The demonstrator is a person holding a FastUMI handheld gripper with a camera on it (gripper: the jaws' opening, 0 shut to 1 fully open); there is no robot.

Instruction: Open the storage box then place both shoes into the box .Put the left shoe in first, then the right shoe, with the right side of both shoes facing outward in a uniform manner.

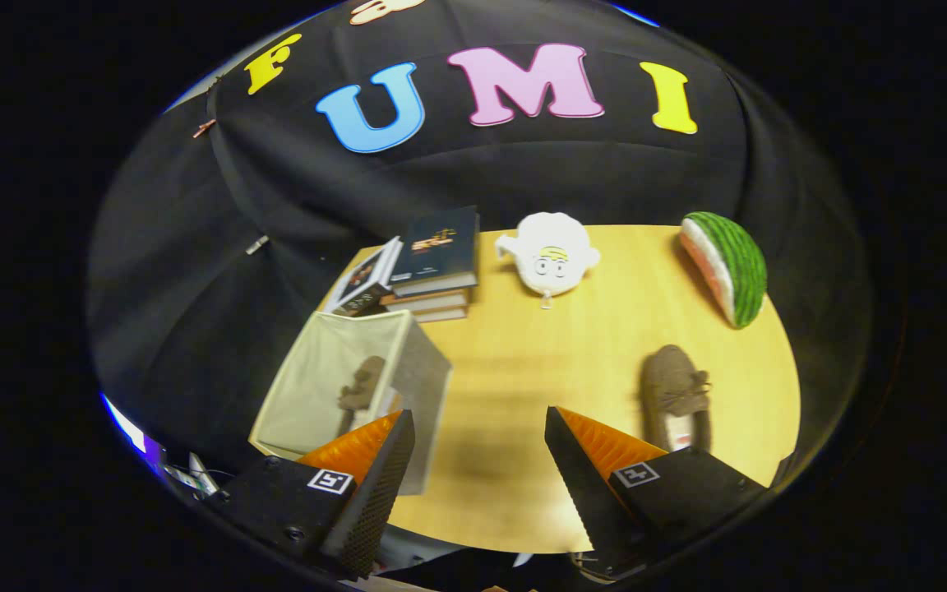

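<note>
A grey fabric storage box [420, 374] stands open on the wooden table [539, 362], just beyond my left finger. One brown shoe [361, 385] lies inside it against the pale lining. A second brown shoe [675, 393] with a lace bow rests on the table just beyond my right finger, toe pointing away. My gripper [480, 426] is open above the table, with nothing between its fingers.
A stack of books [432, 263] sits behind the box, with one more book [367, 279] leaning beside it. A white plush toy [549, 252] lies at the table's far middle. A watermelon-slice plush [727, 267] rests at the far right.
</note>
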